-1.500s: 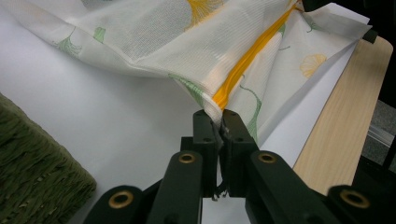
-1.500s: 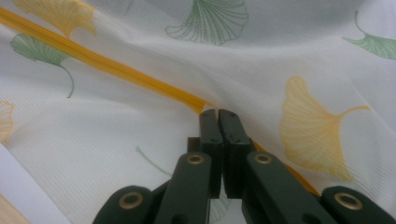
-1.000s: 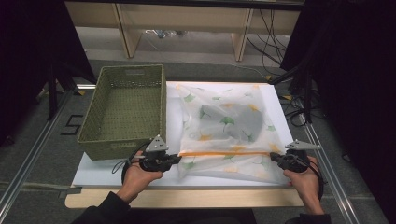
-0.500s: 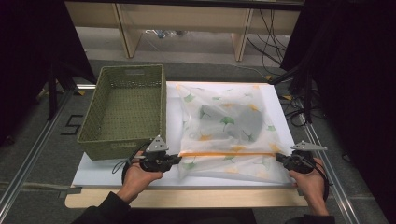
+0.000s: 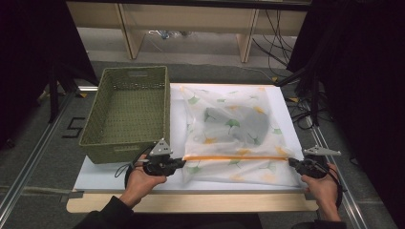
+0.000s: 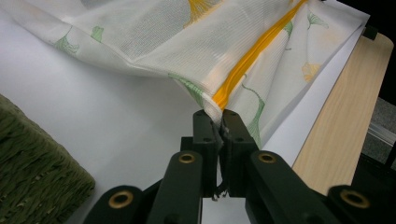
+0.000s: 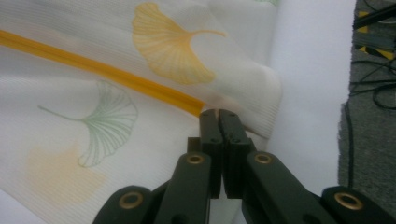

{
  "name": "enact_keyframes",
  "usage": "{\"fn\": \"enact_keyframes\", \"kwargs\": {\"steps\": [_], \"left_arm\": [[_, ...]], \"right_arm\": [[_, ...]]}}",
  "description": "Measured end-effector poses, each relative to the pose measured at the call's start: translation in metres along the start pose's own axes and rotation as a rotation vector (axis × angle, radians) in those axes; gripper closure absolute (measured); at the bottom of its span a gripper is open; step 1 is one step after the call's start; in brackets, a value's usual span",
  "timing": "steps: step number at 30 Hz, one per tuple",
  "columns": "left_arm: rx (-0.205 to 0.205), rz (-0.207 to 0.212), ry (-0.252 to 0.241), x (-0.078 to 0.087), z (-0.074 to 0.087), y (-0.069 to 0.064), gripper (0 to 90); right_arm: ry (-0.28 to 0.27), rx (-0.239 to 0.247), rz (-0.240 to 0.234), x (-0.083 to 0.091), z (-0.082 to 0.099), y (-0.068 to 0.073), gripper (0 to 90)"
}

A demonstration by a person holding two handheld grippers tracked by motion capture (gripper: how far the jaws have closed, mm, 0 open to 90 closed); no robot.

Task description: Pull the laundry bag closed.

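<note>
Jaws of left gripper (image 6: pixel 219 122) clamped on mesh zipper bag (image 5: pixel 234 133) corner, right gripper (image 7: pixel 218 116) jaws pinched on orange zipper (image 5: pixel 234 157) end, bag stretched between them, wicker basket (image 5: pixel 129 112) beside left jaws.

R gripper (image 5: pixel 292 163) w/ its hand (image 5: pixel 323 183) has slid outward along the orange zipper (image 5: pixel 234 157), away from the green basket (image 5: pixel 128 113), toward the mesh bag's (image 5: pixel 234 133) far corner. 1 s ago it sat a bit nearer the basket; now it's at the very end of the zipper line, jaws pressed together on the zipper end there. The zipper stretch between it and the L gripper (image 5: pixel 181 162) looks slightly longer and tauter, fabric near that corner pulled flatter.
</note>
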State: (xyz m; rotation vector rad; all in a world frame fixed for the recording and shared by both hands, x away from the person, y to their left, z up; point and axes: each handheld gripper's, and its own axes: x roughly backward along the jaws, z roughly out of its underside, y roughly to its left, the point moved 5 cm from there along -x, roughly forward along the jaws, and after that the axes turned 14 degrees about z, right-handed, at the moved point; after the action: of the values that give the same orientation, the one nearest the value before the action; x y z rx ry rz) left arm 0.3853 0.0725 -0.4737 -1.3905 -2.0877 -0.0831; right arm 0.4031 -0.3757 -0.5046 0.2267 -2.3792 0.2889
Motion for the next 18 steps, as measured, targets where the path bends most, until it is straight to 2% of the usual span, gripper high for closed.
{"fn": "enact_keyframes", "kwargs": {"steps": [1, 2, 3, 4, 5, 6, 7, 8, 9, 10, 11, 12, 13, 14, 17, 18], "left_arm": [[-0.001, -0.006, -0.001, 0.0005, -0.0001, 0.0001, 85.9], [0.003, -0.006, -0.001, 0.0005, 0.0000, 0.0001, 85.9], [-0.006, -0.009, 0.005, 0.0008, 0.0000, 0.0009, 85.9], [-0.008, -0.005, 0.005, 0.0007, 0.0000, 0.0007, 85.9], [-0.008, -0.005, 0.004, 0.0008, 0.0000, 0.0008, 85.9], [-0.001, 0.000, 0.007, 0.0007, 0.0002, 0.0006, 86.0], [-0.003, 0.000, 0.006, 0.0004, 0.0005, 0.0009, 85.9], [-0.001, -0.005, 0.010, 0.0002, 0.0009, 0.0008, 85.9], [0.009, -0.004, 0.008, -0.0002, 0.0014, 0.0002, 85.9], [0.004, -0.005, 0.009, 0.0000, 0.0013, 0.0003, 85.8], [-0.003, 0.012, 0.016, 0.0007, 0.0009, 0.0000, 85.8], [-0.001, 0.011, 0.011, 0.0007, 0.0006, 0.0006, 85.7], [0.019, 0.001, -0.020, -0.0014, 0.0003, 0.0005, 85.1], [0.034, 0.009, -0.014, -0.0014, 0.0012, 0.0008, 84.0], [0.036, 0.013, -0.002, -0.0022, 0.0035, 0.0025, 81.9], [0.044, 0.016, -0.005, -0.0031, 0.0038, 0.0023, 80.1]], "right_arm": [[-0.021, -0.023, 0.020, -0.0003, -0.0003, 0.0002, 90.0], [0.023, -0.055, 0.013, 0.0032, 0.0006, 0.0017, 90.0], [0.018, -0.049, 0.018, 0.0026, 0.0008, 0.0006, 90.0], [0.041, -0.070, 0.006, 0.0037, 0.0020, 0.0020, 90.0], [0.026, -0.024, 0.033, 0.0034, 0.0019, -0.0033, 90.0], [0.008, -0.015, 0.034, 0.0024, 0.0013, -0.0049, 90.0], [0.026, -0.047, 0.025, 0.0026, 0.0026, -0.0028, 90.0], [0.035, -0.048, 0.023, 0.0030, 0.0035, -0.0032, 90.0], [0.017, -0.017, 0.036, 0.0016, 0.0030, -0.0066, 90.0], [0.023, -0.028, 0.039, 0.0019, 0.0040, -0.0064, 90.0], [0.028, -0.054, 0.021, 0.0022, 0.0043, -0.0036, 90.0], [0.011, -0.011, 0.039, 0.0019, 0.0031, -0.0077, 90.0], [0.009, -0.014, 0.033, 0.0011, 0.0032, -0.0074, 90.0], [0.018, -0.055, -0.029, 0.0005, 0.0039, -0.0038, 90.0], [0.020, -0.039, 0.022, 0.0014, 0.0032, -0.0043, 90.0], [-0.004, -0.012, 0.005, -0.0005, 0.0016, -0.0038, 89.7]]}}
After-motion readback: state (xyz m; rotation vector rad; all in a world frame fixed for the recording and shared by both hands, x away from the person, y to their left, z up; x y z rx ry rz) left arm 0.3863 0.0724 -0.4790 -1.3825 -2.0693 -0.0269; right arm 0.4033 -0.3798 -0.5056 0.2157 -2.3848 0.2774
